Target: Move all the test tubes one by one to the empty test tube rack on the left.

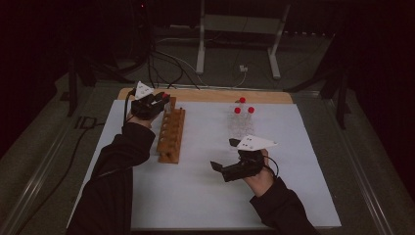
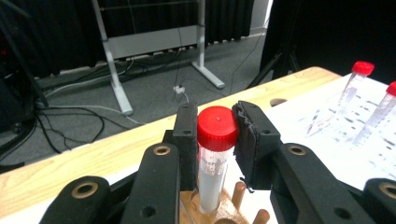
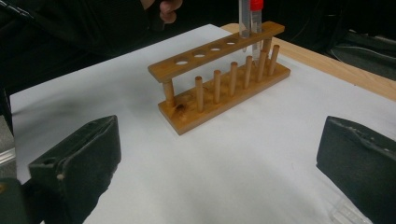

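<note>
Red-capped and plastic, the light, slick tube (image 2: 212,163) sits clamped just under its cap in the left tongs (image 2: 215,140), entering the wooden rack's (image 1: 172,135) far hole, while the right tongs (image 3: 219,158) gape empty.

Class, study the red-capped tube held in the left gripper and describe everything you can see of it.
The tube is a clear, plastic-looking cylinder with faint print, looking whitish inside, topped by a ribbed red screw cap. It stands upright, its lower part entering an end hole of the wooden rack. The left gripper is shut on it, black pads pressing either side just below and at the cap. Whether its tip rests on the rack's base cannot be told.
</note>
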{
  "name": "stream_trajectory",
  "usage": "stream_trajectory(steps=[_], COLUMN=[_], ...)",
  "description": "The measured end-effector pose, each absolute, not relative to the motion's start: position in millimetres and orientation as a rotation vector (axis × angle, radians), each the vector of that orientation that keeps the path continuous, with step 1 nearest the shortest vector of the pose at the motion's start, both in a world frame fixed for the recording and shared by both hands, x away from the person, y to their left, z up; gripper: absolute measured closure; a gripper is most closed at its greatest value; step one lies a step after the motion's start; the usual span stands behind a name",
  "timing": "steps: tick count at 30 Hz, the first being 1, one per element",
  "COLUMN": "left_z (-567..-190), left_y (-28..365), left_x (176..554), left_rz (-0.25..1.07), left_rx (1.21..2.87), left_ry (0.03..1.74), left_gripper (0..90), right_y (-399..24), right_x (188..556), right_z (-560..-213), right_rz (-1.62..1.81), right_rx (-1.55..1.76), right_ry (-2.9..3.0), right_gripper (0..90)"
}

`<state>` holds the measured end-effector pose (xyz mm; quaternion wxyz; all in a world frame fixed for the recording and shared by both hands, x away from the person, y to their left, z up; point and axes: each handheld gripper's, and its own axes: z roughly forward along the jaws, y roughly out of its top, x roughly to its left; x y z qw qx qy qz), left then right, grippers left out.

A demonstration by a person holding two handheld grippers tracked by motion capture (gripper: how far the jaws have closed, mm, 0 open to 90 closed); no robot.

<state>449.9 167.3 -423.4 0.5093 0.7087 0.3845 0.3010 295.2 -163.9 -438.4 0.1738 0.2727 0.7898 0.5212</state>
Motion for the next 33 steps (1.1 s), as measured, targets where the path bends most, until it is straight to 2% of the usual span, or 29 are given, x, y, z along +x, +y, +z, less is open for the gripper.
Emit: stream_trajectory(steps=[15, 33], left_z=[-446, -446], left_y=[164, 160], left_x=[455, 456], left_rz=[0.707, 0.706], left_rx=[1.777, 1.828], left_ry=[0.978, 0.998], left_gripper=[71.9, 70.9], right_y=[-165, -168], right_x=[296, 296], right_z=[-438, -436], right_rz=[1.480, 1.517], right_rx=[0.780, 0.785], right_ry=[2.241, 2.229], right_gripper=[0.0, 0.0])
